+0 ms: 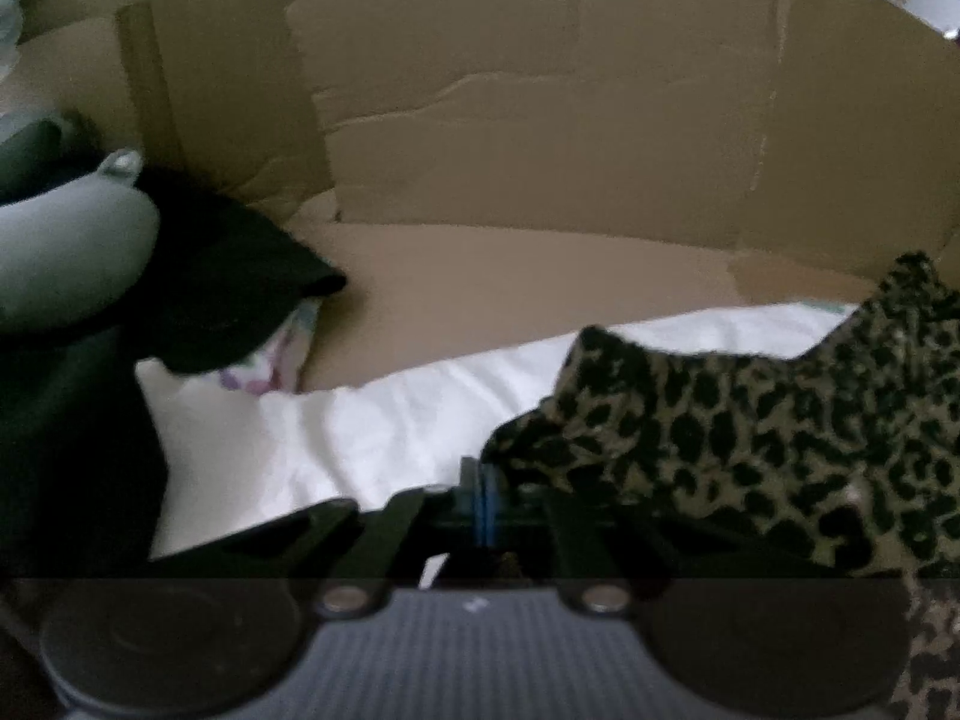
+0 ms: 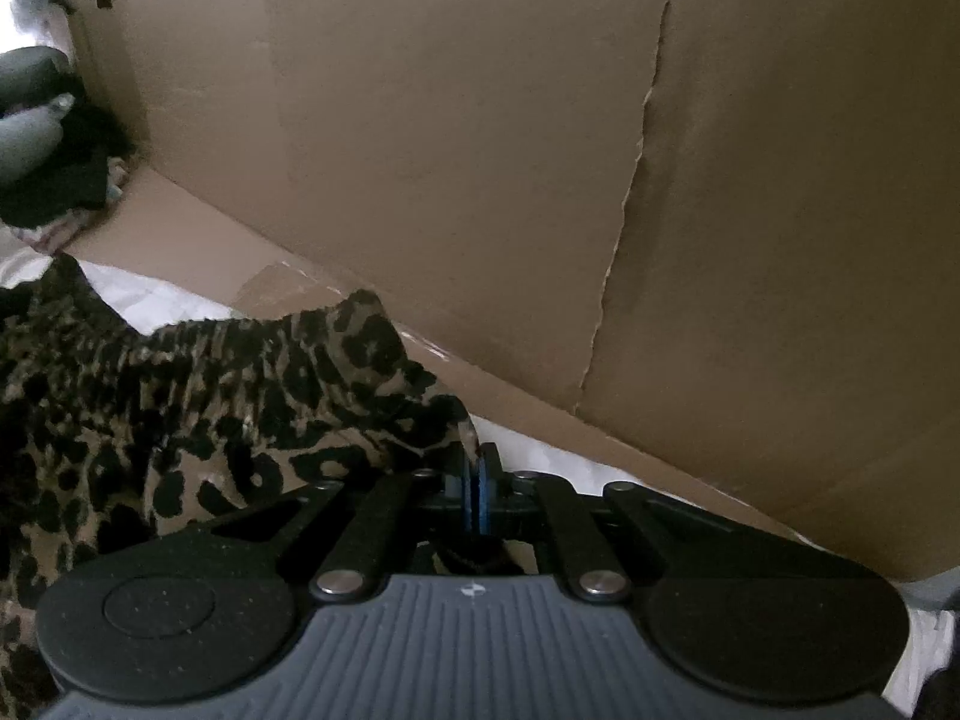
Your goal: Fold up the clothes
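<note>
A leopard-print garment (image 1: 768, 438) hangs stretched between the two grippers above a white sheet (image 1: 336, 438). My left gripper (image 1: 483, 483) is shut on the garment's left edge, its blue pads pressed together. In the right wrist view the same garment (image 2: 198, 408) spreads to the left, and my right gripper (image 2: 477, 480) is shut on its right corner, with a bit of cloth sticking up between the pads. The lower part of the garment drops out of sight below both grippers.
Brown cardboard walls (image 1: 540, 120) (image 2: 480, 150) stand close behind the sheet, one with a long tear (image 2: 630, 210). A pile of black cloth (image 1: 228, 276) and a pale rounded object (image 1: 66, 252) lie at the left. A gloved hand (image 2: 27, 114) shows at the far left.
</note>
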{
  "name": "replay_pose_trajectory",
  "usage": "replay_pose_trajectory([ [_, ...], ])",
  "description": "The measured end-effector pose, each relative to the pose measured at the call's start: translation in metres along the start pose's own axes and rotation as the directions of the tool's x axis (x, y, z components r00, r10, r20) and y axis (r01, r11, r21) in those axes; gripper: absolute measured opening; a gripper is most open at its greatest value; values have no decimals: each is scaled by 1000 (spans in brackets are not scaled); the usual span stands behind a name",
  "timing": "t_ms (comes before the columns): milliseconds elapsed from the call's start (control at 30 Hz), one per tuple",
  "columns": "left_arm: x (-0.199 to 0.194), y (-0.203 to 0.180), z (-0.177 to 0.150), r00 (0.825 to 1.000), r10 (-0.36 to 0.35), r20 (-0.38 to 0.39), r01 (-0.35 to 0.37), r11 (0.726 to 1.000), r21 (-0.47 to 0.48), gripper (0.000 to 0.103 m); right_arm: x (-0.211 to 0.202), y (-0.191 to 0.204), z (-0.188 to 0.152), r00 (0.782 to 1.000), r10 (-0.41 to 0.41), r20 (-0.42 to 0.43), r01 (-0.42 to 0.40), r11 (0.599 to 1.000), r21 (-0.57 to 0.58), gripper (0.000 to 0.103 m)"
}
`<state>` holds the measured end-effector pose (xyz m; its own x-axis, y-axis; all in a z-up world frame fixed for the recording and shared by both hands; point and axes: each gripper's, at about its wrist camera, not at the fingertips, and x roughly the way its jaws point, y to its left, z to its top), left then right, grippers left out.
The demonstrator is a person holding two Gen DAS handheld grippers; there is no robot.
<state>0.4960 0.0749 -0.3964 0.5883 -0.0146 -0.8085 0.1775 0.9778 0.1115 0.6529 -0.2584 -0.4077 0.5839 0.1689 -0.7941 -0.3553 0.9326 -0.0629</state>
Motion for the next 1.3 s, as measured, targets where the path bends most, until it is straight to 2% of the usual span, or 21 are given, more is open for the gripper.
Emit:
replay_pose_trajectory([
  [100, 4, 1, 0, 1000, -5, -20, 5, 1000, -11, 2, 5, 3, -3, 999, -13, -30, 13, 1000, -4, 1],
  [200, -7, 2, 3, 1000, -8, 16, 8, 1000, -27, 13, -6, 3, 1, 1000, -11, -4, 11, 1000, 4, 10],
  [233, -15, 2, 3, 999, -3, 37, 4, 1000, -25, 13, -9, 3, 2, 1000, -10, 5, 10, 1000, 6, 16],
  [300, -29, 0, 3, 997, 1, 75, 0, 1000, -20, 20, -26, 4, 2, 999, -16, 49, 16, 1000, -12, 26],
  [400, -48, -4, 4, 993, -20, 120, 23, 999, -31, 21, -49, 9, 1, 994, 7, 111, -4, 1000, -24, 26],
  [467, -59, -9, 3, 989, -39, 140, 45, 998, -45, 22, -53, 20, 0, 992, 38, 122, -34, 999, -36, 26],
  [633, -68, -28, -4, 986, -94, 139, 99, 994, -34, 22, -60, 48, -4, 983, 119, 142, -109, 991, -72, 26],
  [900, -53, -42, -21, 986, -144, 87, 148, 988, -43, 21, -51, 73, -19, 977, 194, 90, -188, 980, -69, 26],
  [967, -46, -45, -27, 987, -144, 64, 147, 988, -43, 21, -41, 75, -24, 978, 201, 48, -199, 979, -43, 26],
  [1100, -30, -48, -37, 990, -143, 22, 144, 989, -44, 21, -17, 77, -36, 982, 191, -10, -191, 981, -26, 26],
  [1300, -21, -50, -33, 992, -126, 30, 127, 991, -40, 21, -11, 79, -27, 982, 182, -43, -183, 983, -16, 30],
])
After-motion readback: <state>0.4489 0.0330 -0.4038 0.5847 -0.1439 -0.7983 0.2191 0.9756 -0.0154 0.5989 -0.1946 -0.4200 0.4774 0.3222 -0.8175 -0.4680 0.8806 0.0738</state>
